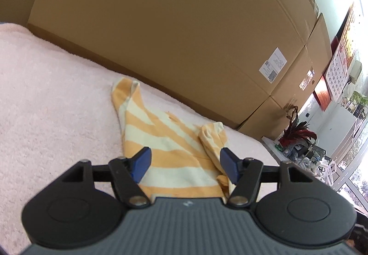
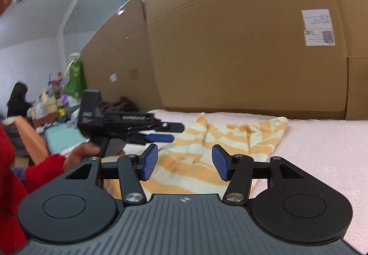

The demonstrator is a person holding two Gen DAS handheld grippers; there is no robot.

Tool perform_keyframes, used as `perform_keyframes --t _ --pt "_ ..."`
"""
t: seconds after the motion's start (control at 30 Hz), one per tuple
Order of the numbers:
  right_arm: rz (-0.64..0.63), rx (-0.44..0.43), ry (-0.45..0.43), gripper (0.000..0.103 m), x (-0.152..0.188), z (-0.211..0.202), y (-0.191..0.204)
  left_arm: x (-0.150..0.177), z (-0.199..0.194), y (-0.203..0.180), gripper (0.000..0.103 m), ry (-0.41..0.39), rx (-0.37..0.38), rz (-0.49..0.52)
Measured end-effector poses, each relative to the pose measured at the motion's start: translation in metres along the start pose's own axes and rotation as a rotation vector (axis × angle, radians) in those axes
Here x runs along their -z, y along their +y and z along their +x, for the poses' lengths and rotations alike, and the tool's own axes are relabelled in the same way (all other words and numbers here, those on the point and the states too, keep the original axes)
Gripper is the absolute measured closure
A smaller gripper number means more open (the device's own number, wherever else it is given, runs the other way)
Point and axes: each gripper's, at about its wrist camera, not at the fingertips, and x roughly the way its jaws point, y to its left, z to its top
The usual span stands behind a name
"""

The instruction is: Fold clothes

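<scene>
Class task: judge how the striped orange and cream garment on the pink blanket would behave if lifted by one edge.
The garment would probably droop: it already lies creased with a sleeve folded over. It looks thin, so likely light. The fuzzy blanket may drag at it when pushed.

Soft cloth, matt plastic, plain cardboard
The striped garment (image 1: 170, 151) is soft knit cloth on a fuzzy pink blanket (image 1: 50, 103); the left gripper (image 1: 185, 164) has matt black plastic arms, textured blue pads, shiny metal pivots; cardboard boxes (image 1: 184, 31) look smooth and matt
</scene>
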Motion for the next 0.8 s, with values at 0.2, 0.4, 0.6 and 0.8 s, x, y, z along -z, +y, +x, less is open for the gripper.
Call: perform_keyframes --t 0.2,0.4,0.6,0.8 --pt "-0.355 -0.068 0.243 0.046 0.011 0.008 0.047 0.0 -0.007 -0.002 0.033 -0.045 0.013 0.012" --pt "-0.57 0.039 0.353 0.047 0.031 0.02 0.059 0.002 -0.061 -0.021 0.029 -0.052 0.124 0.246" --pt "-0.671 0.102 0.343 0.048 0.039 0.02 0.058 0.026 -0.127 -0.049 0.024 0.145 0.182 0.667" --pt "-0.685 0.15 0.309 0.049 0.045 0.027 0.052 0.056 -0.138 -0.051 0.034 0.305 0.161 0.783"
